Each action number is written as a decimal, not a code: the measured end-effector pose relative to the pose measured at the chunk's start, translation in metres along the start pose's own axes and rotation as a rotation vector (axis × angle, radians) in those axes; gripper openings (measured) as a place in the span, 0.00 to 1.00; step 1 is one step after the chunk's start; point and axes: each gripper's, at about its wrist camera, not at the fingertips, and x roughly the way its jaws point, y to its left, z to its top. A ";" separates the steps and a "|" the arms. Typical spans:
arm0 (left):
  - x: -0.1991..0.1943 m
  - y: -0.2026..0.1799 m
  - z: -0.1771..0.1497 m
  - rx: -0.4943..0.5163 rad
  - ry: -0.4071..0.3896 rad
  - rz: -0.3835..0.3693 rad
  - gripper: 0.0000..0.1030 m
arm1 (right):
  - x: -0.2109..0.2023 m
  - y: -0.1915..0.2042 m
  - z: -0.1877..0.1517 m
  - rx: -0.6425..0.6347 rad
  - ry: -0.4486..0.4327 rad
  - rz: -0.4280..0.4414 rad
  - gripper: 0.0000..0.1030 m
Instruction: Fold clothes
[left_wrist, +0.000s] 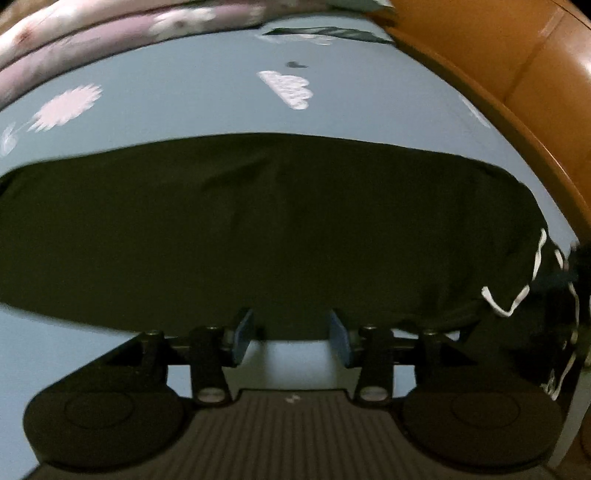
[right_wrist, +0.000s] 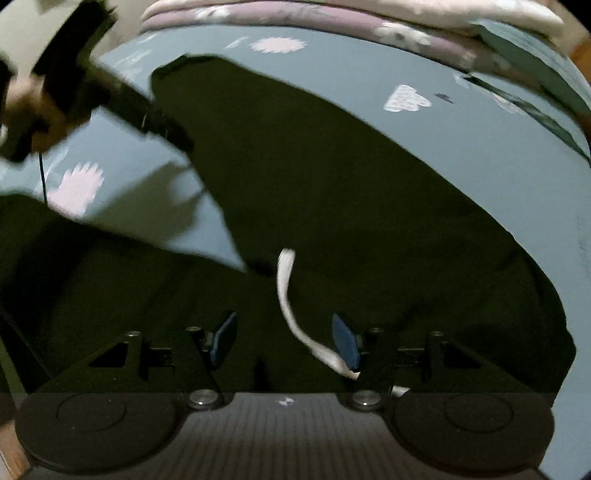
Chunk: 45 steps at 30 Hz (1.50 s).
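Dark trousers (left_wrist: 258, 229) lie spread flat on a blue bedsheet (left_wrist: 192, 107). Their white drawstring (left_wrist: 506, 302) shows at the right in the left wrist view. My left gripper (left_wrist: 291, 334) is open and empty at the near edge of one leg. My right gripper (right_wrist: 284, 338) is open over the waist end of the trousers (right_wrist: 332, 206), with the white drawstring (right_wrist: 291, 306) lying loose between its fingers. The left gripper (right_wrist: 162, 122), held in a hand, shows at the upper left of the right wrist view, over one leg.
The blue sheet has white cloud and flower prints (left_wrist: 288, 88). A folded pink floral quilt (right_wrist: 295, 18) lies along the far edge. A brown padded headboard (left_wrist: 517, 74) runs along the right side in the left wrist view.
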 end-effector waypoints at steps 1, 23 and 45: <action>0.004 -0.002 0.003 0.027 -0.006 -0.025 0.42 | 0.004 -0.002 0.006 0.051 -0.018 0.000 0.53; 0.021 0.092 0.012 0.080 0.042 0.120 0.44 | 0.104 0.056 0.084 0.194 -0.052 0.027 0.26; 0.036 0.187 0.031 -0.018 0.038 0.187 0.48 | 0.106 -0.063 0.091 0.184 -0.003 -0.169 0.40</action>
